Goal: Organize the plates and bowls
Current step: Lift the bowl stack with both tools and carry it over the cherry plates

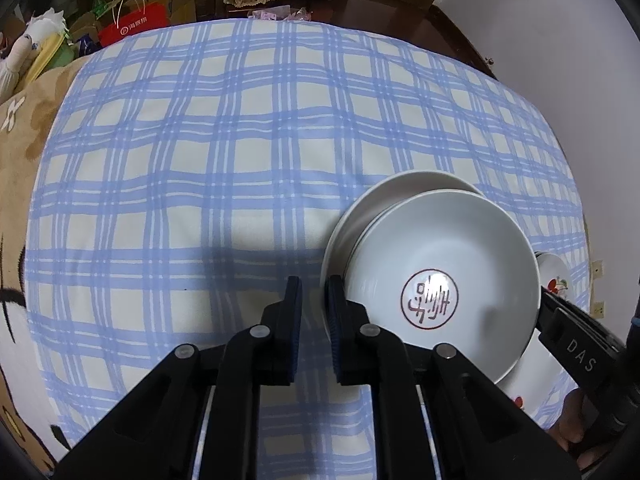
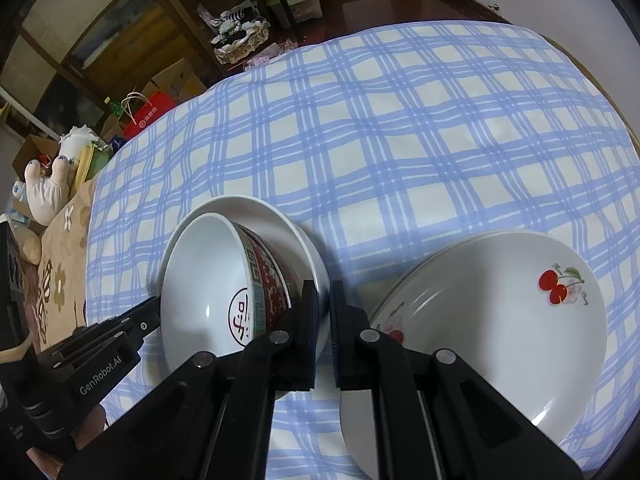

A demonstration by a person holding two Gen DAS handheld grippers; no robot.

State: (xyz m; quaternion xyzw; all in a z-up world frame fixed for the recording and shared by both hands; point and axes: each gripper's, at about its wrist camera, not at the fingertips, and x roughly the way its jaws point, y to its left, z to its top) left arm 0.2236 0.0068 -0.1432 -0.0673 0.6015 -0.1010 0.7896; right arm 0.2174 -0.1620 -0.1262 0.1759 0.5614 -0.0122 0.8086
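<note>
A white bowl with a red seal inside (image 1: pixel 440 248) (image 2: pixel 200 280) sits tilted in a larger plain white bowl (image 1: pixel 400 188) (image 2: pixel 276 220) on the checked cloth. My left gripper (image 1: pixel 315 286) (image 2: pixel 154 314) is at the left rim of the pair. Its jaws stand a narrow gap apart, with the outer bowl's rim against the right finger and cloth showing beside it. My right gripper (image 2: pixel 323 288) (image 1: pixel 542 294) is shut on the outer bowl's right wall, one finger between the two bowls. A cherry-printed plate (image 2: pixel 500 320) (image 1: pixel 554 270) lies just right of it.
The blue-and-white checked cloth (image 1: pixel 240 160) stretches far back and left. A second plate rim shows under the cherry plate. Beyond the cloth's far edge are a red paper bag (image 1: pixel 136 24), boxes, a soft toy (image 2: pixel 52 188) and a basket (image 2: pixel 240 44).
</note>
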